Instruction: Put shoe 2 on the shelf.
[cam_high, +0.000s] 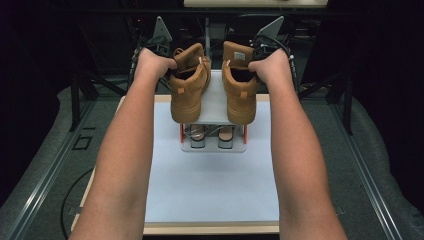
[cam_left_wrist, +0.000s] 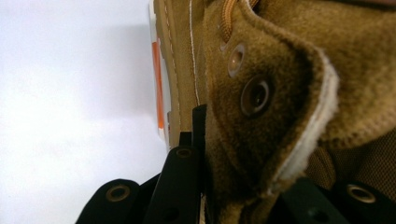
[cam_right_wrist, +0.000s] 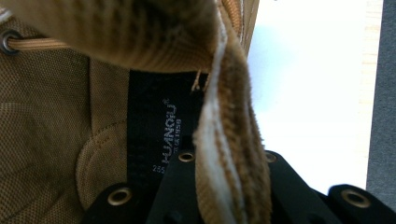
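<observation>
Two tan lace-up boots are at the top shelf of a small white rack (cam_high: 213, 146), toes toward the near side; whether their soles rest on it is unclear. My left gripper (cam_high: 167, 67) is shut on the collar of the left boot (cam_high: 186, 90), by its eyelets. In the left gripper view the jaws (cam_left_wrist: 233, 177) pinch the suede collar flap of the left boot (cam_left_wrist: 280, 93). My right gripper (cam_high: 253, 57) is shut on the collar of the right boot (cam_high: 241, 92). In the right gripper view the jaws (cam_right_wrist: 229, 161) clamp the right boot's (cam_right_wrist: 56, 140) white-edged rim, beside a black size label (cam_right_wrist: 154, 135).
The rack has orange posts and holds a second pair of shoes (cam_high: 212, 134) on its lower level. It stands on a white mat (cam_high: 210, 190) over a wooden board. Dark frame struts (cam_high: 75, 95) rise at both far sides, and grey floor surrounds the board.
</observation>
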